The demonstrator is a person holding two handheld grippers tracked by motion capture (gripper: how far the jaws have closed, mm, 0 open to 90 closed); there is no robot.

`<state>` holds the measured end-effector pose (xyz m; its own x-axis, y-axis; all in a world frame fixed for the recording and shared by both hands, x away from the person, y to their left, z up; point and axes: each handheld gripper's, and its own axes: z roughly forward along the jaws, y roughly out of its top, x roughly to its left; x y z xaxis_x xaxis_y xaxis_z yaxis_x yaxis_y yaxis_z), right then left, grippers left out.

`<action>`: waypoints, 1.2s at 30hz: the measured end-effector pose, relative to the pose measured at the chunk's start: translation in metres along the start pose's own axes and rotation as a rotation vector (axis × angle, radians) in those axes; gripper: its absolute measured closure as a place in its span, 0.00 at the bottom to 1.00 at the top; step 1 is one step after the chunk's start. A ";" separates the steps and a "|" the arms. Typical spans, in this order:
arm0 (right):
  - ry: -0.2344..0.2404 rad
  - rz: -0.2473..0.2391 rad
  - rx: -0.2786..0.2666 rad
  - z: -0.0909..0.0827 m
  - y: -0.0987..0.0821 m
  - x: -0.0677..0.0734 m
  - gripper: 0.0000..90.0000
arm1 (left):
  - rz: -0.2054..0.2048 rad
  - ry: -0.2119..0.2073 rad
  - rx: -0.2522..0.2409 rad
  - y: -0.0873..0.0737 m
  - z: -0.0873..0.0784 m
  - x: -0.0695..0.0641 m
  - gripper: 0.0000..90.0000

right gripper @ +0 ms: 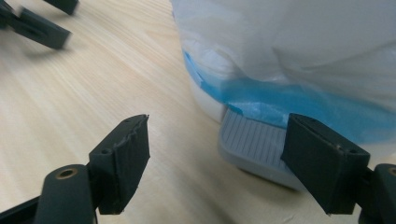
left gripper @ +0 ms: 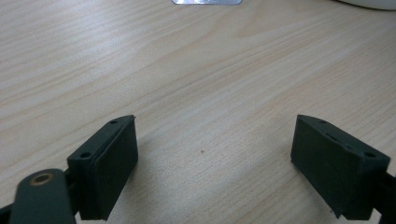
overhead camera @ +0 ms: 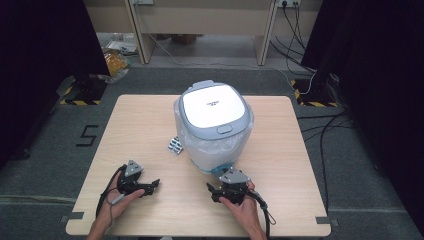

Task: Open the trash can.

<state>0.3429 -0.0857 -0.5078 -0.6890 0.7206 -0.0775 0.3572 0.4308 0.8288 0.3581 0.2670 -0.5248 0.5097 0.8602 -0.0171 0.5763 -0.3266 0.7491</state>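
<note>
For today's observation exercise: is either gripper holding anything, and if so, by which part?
Nothing is held. The left gripper is open over the bare table; the right gripper is open beside the bin's grey pedal.

the high view looks forward and down on the whole worktop (overhead camera: 150, 130) from above my side, far enough off to take in the floor beyond. the camera on my left hand-held gripper (left gripper: 215, 158) sits low and close to the wood, facing along its jaws across bare worktop. the camera on my right hand-held gripper (right gripper: 215, 158) is equally low and near, facing the pedal bin (right gripper: 289, 56) base. both it and the high view share that bin and my left hand-held gripper.
</note>
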 end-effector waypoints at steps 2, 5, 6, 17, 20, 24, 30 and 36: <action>-0.004 -0.007 0.008 0.001 0.000 0.001 0.25 | 0.000 0.000 0.000 0.000 0.000 0.000 0.16; -0.013 -0.034 0.021 0.002 -0.001 0.003 0.24 | 0.000 0.000 0.000 0.000 0.000 0.000 0.16; -0.013 -0.034 0.021 0.002 -0.001 0.003 0.24 | 0.000 0.000 0.000 0.000 0.000 0.000 0.16; -0.021 -0.066 0.051 0.004 -0.001 0.007 0.22 | 0.000 0.000 -0.001 0.000 0.000 0.000 0.16; -0.021 -0.074 0.052 0.005 -0.001 0.007 0.22 | -0.001 0.002 0.001 0.000 0.000 0.000 0.15; -0.010 -0.083 0.058 0.005 -0.001 0.005 0.22 | -0.008 0.006 0.001 0.001 0.001 -0.001 0.14; 0.013 -0.055 0.053 0.005 -0.001 0.002 0.22 | -0.010 0.007 0.002 0.001 0.001 -0.001 0.14; 0.015 -0.062 0.071 0.006 -0.001 0.002 0.22 | -0.010 0.007 0.002 0.001 0.001 -0.001 0.14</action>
<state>0.3448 -0.0814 -0.5124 -0.7205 0.6832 -0.1190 0.3568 0.5123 0.7812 0.3592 0.2654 -0.5250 0.4991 0.8663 -0.0197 0.5826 -0.3186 0.7477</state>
